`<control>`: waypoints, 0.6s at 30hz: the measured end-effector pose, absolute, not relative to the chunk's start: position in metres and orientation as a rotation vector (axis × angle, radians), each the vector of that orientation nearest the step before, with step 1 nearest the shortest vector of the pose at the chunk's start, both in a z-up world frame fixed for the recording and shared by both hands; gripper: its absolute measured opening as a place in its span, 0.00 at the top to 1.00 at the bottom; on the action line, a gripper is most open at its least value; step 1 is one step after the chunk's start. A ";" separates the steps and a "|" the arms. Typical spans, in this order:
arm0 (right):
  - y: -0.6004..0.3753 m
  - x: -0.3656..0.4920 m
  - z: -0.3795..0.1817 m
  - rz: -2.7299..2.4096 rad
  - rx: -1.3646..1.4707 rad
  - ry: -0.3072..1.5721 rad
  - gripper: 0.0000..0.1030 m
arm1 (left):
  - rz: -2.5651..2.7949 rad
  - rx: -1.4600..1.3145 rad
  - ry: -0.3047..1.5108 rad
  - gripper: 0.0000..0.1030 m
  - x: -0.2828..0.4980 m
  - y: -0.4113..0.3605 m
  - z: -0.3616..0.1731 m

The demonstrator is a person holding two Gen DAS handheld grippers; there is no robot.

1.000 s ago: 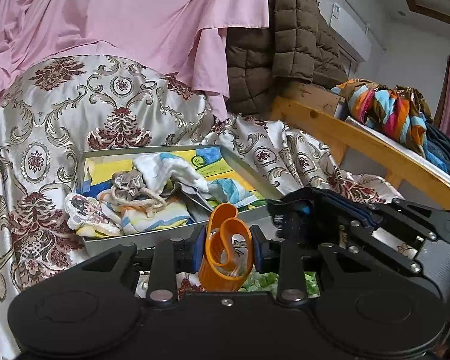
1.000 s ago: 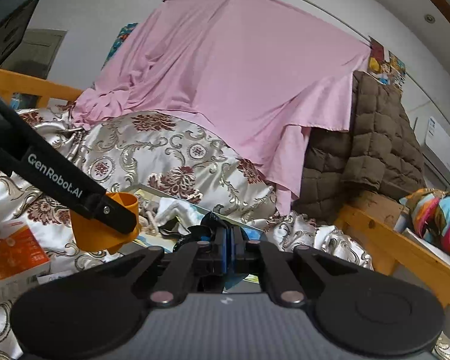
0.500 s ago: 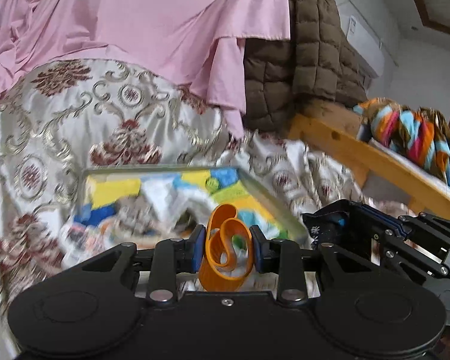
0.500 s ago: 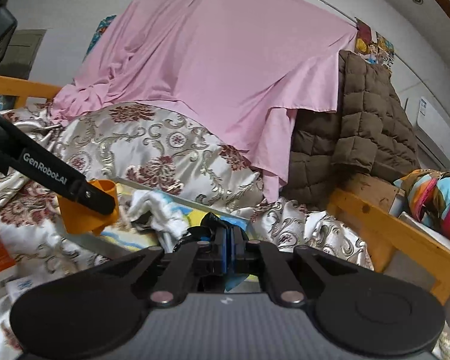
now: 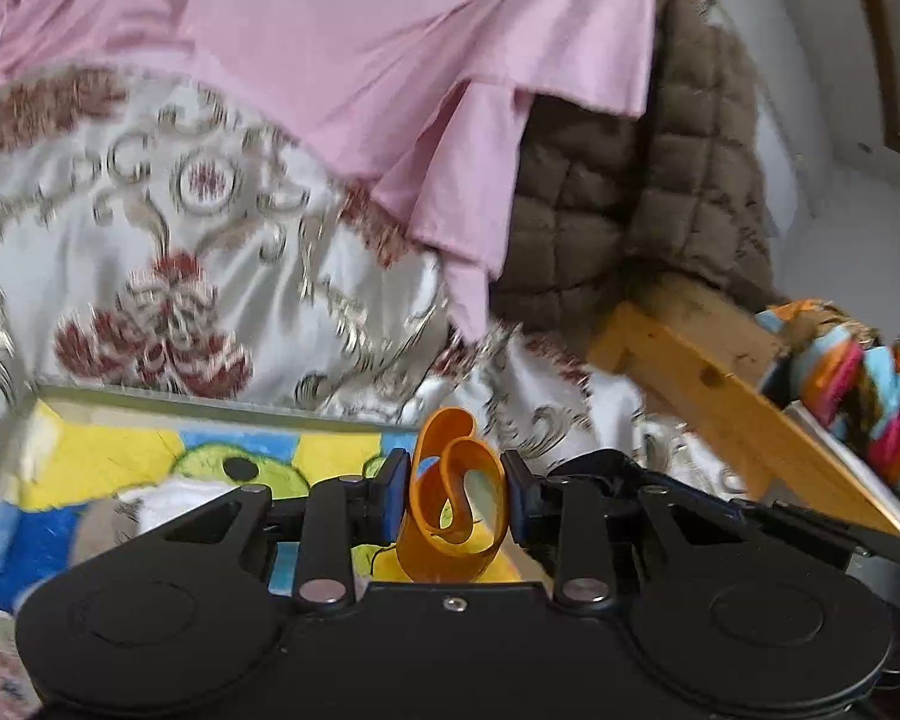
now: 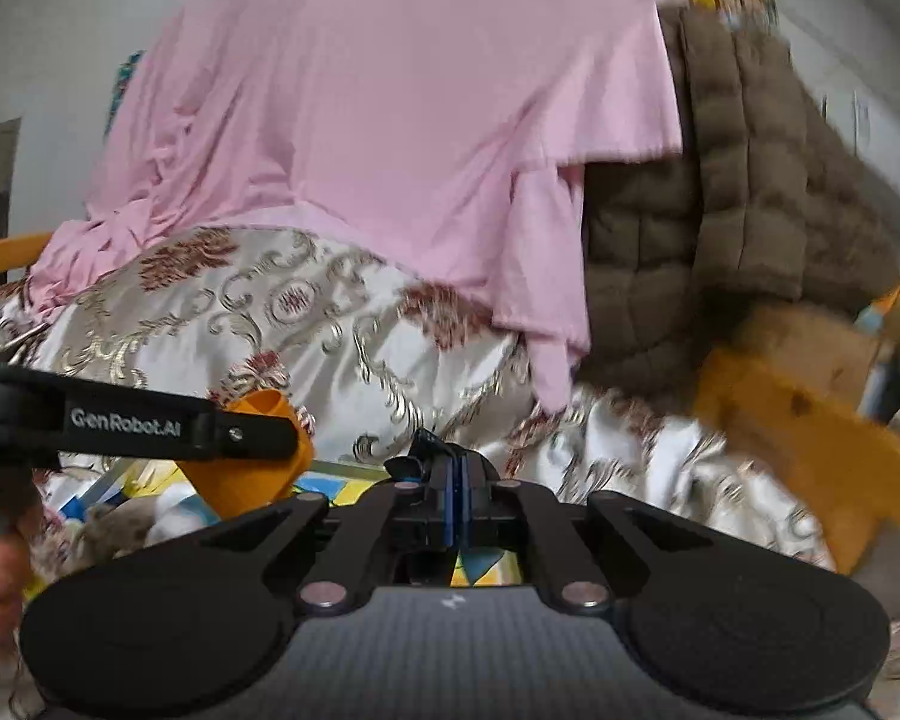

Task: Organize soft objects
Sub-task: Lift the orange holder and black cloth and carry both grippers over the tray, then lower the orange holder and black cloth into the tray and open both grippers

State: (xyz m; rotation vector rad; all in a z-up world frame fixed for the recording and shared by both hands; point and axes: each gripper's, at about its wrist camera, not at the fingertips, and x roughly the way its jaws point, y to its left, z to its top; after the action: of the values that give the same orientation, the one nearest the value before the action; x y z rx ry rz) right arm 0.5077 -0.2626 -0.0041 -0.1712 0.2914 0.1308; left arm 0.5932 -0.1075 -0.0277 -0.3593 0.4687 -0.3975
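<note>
Since a second ago both views have swung right, and the tray (image 5: 198,414) of cloths now sits lower left. The left gripper (image 5: 453,489) has its fingers (image 5: 390,495) clamped on a curled orange band (image 5: 456,504), pads pressing both sides. The right gripper (image 6: 457,495) is fully closed, empty. Beyond lie a patterned satin bedspread (image 5: 168,252) and pink sheet (image 5: 354,60)

Soft, even daylight fills both views, with no harsh shadows or glare. Motion blur smears the white satin quilt with red and gold scrollwork (image 5: 168,252), worst towards the pale wooden bed rail (image 6: 810,438) right of it. Fisheye curvature bends the edges, and the corners go black.
</note>
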 end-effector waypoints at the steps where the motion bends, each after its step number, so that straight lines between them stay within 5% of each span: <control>1: -0.265 0.520 -0.008 0.132 -0.152 0.319 0.97 | -0.394 -0.349 0.489 0.67 0.600 -0.112 -0.033; 18: -0.309 0.567 -0.058 0.154 0.018 0.546 0.97 | -0.391 -0.255 0.608 0.64 0.620 -0.143 -0.076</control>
State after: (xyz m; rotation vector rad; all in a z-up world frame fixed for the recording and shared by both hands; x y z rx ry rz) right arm 0.5669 -0.3087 -0.0585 0.0179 0.5455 0.1545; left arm 0.6205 -0.1428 -0.0756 -0.2547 0.6082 -0.3910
